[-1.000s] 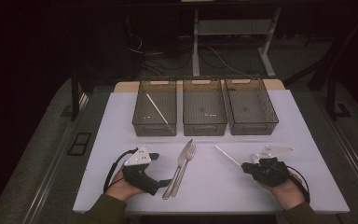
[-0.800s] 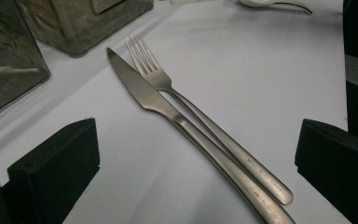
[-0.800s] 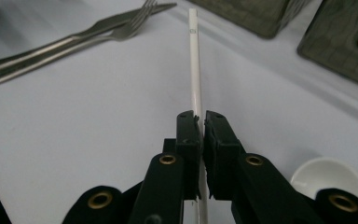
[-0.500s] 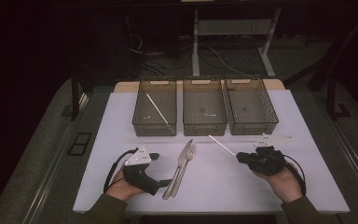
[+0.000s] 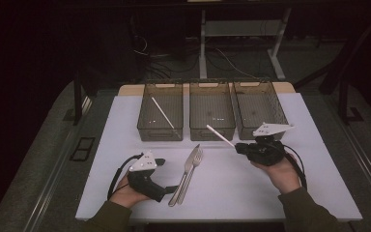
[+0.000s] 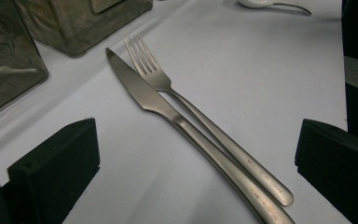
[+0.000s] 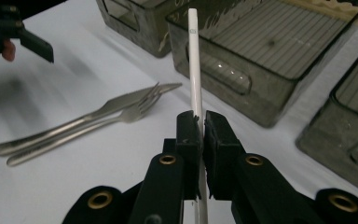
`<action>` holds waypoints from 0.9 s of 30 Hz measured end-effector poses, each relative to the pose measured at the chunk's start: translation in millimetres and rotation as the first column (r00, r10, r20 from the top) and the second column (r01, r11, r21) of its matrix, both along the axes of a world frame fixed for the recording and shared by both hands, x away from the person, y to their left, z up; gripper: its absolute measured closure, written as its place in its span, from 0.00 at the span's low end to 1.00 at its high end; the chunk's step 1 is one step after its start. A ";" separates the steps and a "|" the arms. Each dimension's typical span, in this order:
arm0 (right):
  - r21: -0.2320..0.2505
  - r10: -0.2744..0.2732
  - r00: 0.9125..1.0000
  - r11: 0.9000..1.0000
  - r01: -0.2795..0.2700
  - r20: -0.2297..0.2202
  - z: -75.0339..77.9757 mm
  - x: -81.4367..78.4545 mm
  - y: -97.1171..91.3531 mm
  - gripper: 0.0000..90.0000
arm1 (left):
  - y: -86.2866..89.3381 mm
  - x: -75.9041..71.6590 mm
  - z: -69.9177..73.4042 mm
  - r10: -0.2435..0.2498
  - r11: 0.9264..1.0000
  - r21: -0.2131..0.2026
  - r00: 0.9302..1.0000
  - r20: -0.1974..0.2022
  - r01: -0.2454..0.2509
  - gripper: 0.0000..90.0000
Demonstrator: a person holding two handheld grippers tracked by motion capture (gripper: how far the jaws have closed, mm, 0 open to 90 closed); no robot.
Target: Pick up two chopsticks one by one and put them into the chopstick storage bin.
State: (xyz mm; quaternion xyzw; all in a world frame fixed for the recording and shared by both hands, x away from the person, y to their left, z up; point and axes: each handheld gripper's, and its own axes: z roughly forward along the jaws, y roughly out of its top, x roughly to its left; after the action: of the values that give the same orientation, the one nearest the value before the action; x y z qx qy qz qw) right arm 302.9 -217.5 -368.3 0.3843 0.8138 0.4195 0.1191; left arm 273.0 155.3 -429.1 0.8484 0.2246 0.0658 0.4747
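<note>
Right gripper [image 7: 199, 126] is clamped on a white chopstick [image 7: 195, 65], carried above the tabletop [image 5: 232, 188] toward the bins. Next, I'd judge: across to the left bin [image 5: 147, 126], beside its twin [image 5: 163, 113]. Left gripper [image 6: 196, 154] rests, jaws wide.

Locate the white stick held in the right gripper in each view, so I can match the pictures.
High view: the white stick runs up-left from the right gripper, right of centre, in front of the middle bin.
Left gripper view: I can't find it here.
Right gripper view: it rises from centre bottom, clamped between the jaws, toward the bins.
Shared landmark: the knife and fork lying side by side on the table.
</note>
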 end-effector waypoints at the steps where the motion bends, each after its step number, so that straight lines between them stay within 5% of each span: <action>1: 0.005 -0.003 1.000 1.000 0.003 -0.006 1.4 2.5 2.2 0.94 | -0.5 -0.2 -0.1 0.004 1.000 -0.004 1.000 -0.003 -0.004 0.00; 13: 0.028 -0.001 1.000 1.000 0.001 0.001 23.4 37.5 36.4 0.94 | -0.6 0.1 -0.1 0.002 1.000 -0.012 1.000 -0.007 -0.002 0.00; 27: -0.009 -0.010 1.000 1.000 0.010 -0.007 38.5 76.2 84.4 0.94 | -0.2 0.7 0.5 0.001 1.000 -0.023 1.000 -0.013 -0.001 0.00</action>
State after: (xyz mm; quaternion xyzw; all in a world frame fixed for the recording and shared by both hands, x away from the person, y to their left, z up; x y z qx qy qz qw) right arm 379.0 -133.1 -329.9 0.3894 0.8141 0.4138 0.1199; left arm 273.7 155.1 -428.6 0.8433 0.2289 0.0578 0.4828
